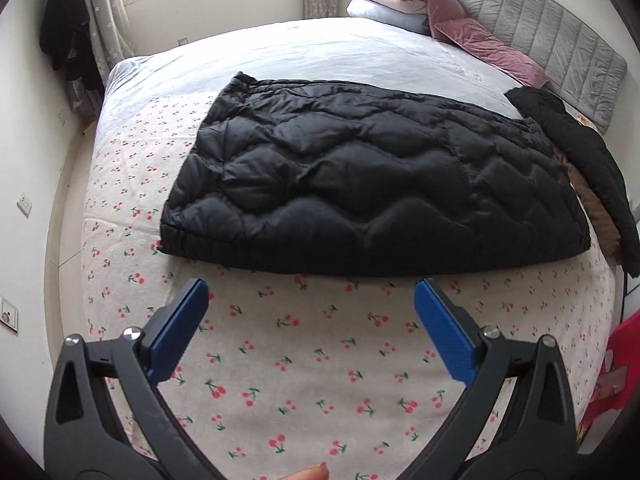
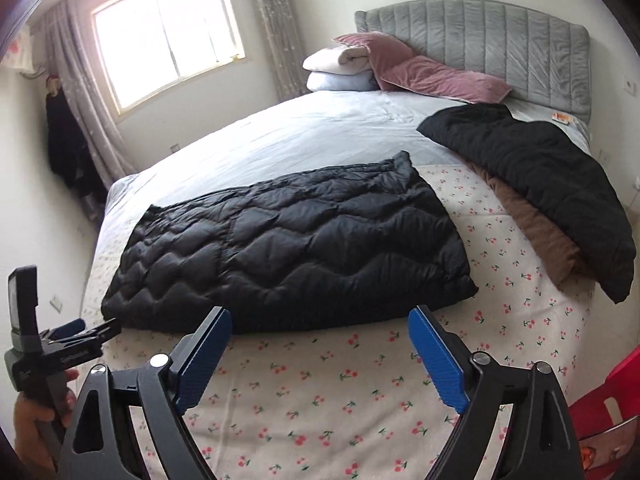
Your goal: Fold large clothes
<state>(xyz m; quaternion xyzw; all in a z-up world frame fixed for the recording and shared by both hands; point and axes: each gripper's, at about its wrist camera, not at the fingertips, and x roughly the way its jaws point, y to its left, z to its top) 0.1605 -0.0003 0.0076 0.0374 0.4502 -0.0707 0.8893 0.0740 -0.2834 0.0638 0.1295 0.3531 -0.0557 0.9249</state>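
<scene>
A black quilted puffer jacket (image 1: pixel 360 184) lies folded into a flat rectangle on the cherry-print sheet (image 1: pixel 304 360) of the bed; it also shows in the right wrist view (image 2: pixel 288 248). My left gripper (image 1: pixel 311 286) is open and empty, hovering above the sheet just short of the jacket's near edge. My right gripper (image 2: pixel 320 314) is open and empty, also just short of the near edge. The left gripper's body and the hand holding it (image 2: pixel 44 364) show at the lower left of the right wrist view.
A second black garment (image 2: pixel 552 184) lies over a brown one (image 2: pixel 540 232) at the bed's right side. Pink pillows (image 2: pixel 424 72) and folded bedding (image 2: pixel 340 68) sit by the grey headboard (image 2: pixel 500 36). A red object (image 2: pixel 608 400) stands at the right. Dark clothes (image 1: pixel 64 28) hang by the window.
</scene>
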